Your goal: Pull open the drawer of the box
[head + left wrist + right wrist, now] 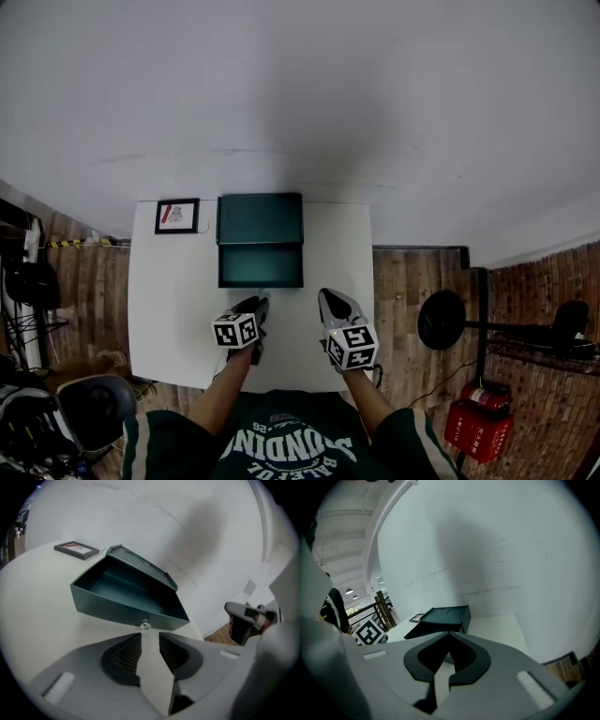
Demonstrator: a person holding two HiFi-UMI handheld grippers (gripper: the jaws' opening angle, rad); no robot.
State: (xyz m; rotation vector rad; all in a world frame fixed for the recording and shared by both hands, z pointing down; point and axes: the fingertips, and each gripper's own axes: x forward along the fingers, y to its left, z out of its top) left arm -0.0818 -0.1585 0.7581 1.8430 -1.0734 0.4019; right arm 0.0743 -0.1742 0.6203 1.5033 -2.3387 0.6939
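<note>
The dark green box [261, 217] stands at the back of the white table [159, 309]. Its drawer [261, 265] is slid out toward me and shows an empty inside [126, 595]. A small metal knob [145, 624] sits on the drawer's front. My left gripper [261, 302] is just in front of that knob, its jaws [150, 637] open, with nothing between the pads. My right gripper [328, 298] hovers to the right of the drawer, apart from it. Its tips [449, 634] meet, so it is shut and empty. From there the box [443, 616] lies ahead to the left.
A small framed picture [177, 216] lies left of the box at the table's back edge. Right of the table, on the wooden floor, stand a black weight stand [450, 319] and a red fire extinguisher [483, 417]. A white wall rises behind the table.
</note>
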